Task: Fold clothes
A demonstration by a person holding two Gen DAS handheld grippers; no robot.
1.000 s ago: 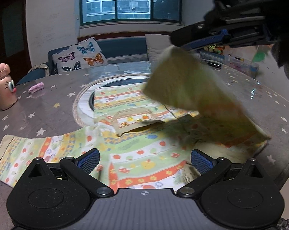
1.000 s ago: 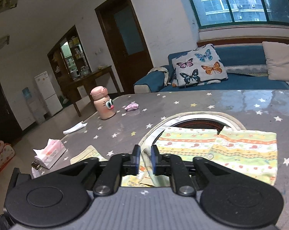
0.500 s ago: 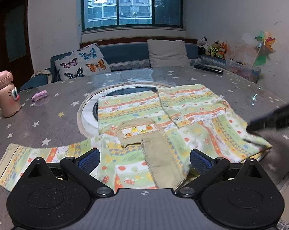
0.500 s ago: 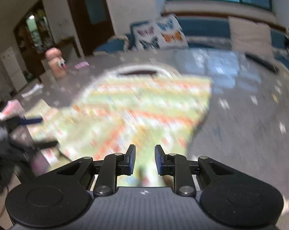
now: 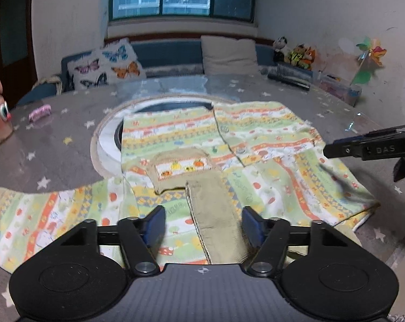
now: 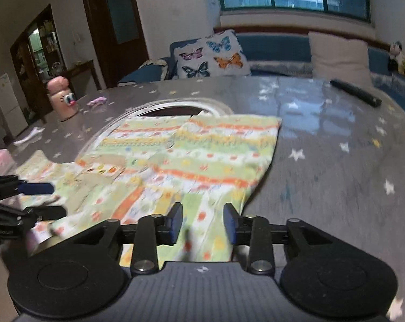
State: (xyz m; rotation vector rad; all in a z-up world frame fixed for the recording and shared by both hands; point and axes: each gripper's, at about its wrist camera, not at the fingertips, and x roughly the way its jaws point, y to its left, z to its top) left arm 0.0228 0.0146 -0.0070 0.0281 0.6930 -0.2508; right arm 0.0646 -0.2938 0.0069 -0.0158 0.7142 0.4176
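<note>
Shirt (image 5: 256, 145), striped with fruit print, lies flat on my star-patterned table (image 5: 54, 155), one sleeve folded across its front. My left gripper (image 5: 203, 224) hangs wide above the tan cuff, holding nothing. Right gripper (image 6: 202, 221) moderately parted over the hem, empty.

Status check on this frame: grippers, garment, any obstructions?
Left gripper open, right gripper open, both empty. Patterned shirt flat on table, one sleeve folded in. Nothing on the shirt.
</note>
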